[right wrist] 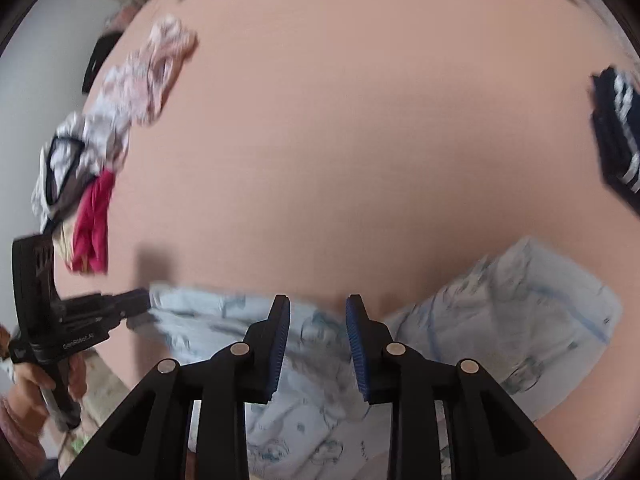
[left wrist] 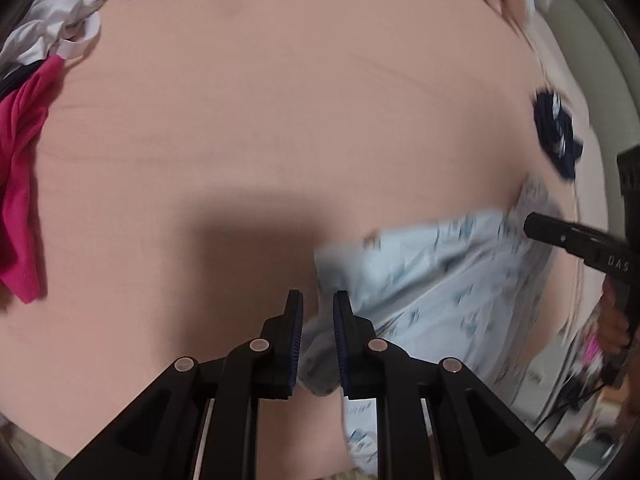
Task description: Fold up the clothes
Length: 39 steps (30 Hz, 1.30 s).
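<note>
Left wrist view first: the light blue printed garment (left wrist: pixel 432 280) lies on the peach bed sheet (left wrist: pixel 260 120), its long axis running from low centre up toward the right edge. The left gripper (left wrist: pixel 318 312) points steeply down over the garment's near left end, jaws a narrow gap apart, cloth showing between the blue pads (left wrist: pixel 297 320) but not visibly pinched. At the far right the right gripper (left wrist: pixel 536 228) comes in sideways at the garment's other end, a hand (left wrist: pixel 616 320) wrapped round its handle; from here I cannot tell how its jaws stand. A dark navy folded piece (left wrist: pixel 556 136) sits beyond the garment, apart from it. A magenta garment (left wrist: pixel 20 184) and a pile of pale clothes (left wrist: pixel 60 32) lie at the left rim.

Now the right wrist view: the garment (right wrist: pixel 520 320) stretches left to right across the lower frame, sagging in the middle. The right gripper (right wrist: pixel 318 336) aims steeply down above it, jaws spread, fabric below them, not clamped. On the left, the left gripper (right wrist: pixel 140 308) meets the garment's left end, tips touching cloth, hand (right wrist: pixel 40 380) on the grip.
</note>
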Each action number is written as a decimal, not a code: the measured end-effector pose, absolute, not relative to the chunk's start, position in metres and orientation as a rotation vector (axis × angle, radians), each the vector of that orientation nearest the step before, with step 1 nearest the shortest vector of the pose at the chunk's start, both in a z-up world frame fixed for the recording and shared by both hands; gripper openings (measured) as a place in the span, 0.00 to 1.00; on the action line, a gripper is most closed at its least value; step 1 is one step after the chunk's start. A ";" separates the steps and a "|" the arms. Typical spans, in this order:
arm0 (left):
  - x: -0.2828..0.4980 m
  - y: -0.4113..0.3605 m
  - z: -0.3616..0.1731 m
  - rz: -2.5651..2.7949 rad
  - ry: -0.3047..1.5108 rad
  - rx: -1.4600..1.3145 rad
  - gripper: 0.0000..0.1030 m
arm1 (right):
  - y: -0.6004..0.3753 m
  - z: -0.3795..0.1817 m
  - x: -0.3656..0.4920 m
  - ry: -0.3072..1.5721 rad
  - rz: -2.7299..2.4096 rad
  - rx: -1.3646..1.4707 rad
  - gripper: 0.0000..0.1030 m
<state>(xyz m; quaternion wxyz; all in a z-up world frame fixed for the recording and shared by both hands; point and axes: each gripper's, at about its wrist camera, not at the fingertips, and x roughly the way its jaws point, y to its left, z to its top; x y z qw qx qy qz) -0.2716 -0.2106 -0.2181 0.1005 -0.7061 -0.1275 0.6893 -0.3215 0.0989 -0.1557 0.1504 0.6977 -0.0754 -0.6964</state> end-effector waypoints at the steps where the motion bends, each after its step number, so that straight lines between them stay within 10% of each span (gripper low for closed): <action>1: -0.265 -0.211 -0.220 2.031 -0.343 -2.105 0.13 | 0.101 -0.158 -0.314 -0.204 -1.986 2.022 0.27; 16: -0.212 -0.253 -0.206 2.107 -0.441 -2.065 0.13 | 0.118 -0.167 -0.275 -0.161 -1.917 2.110 0.27; 20: -0.193 -0.254 -0.194 2.125 -0.337 -1.985 0.45 | 0.103 -0.166 -0.270 -0.077 -1.899 2.100 0.22; 39: -0.153 -0.237 -0.213 2.059 0.075 -1.984 0.35 | 0.094 -0.159 -0.292 -0.141 -2.001 2.084 0.17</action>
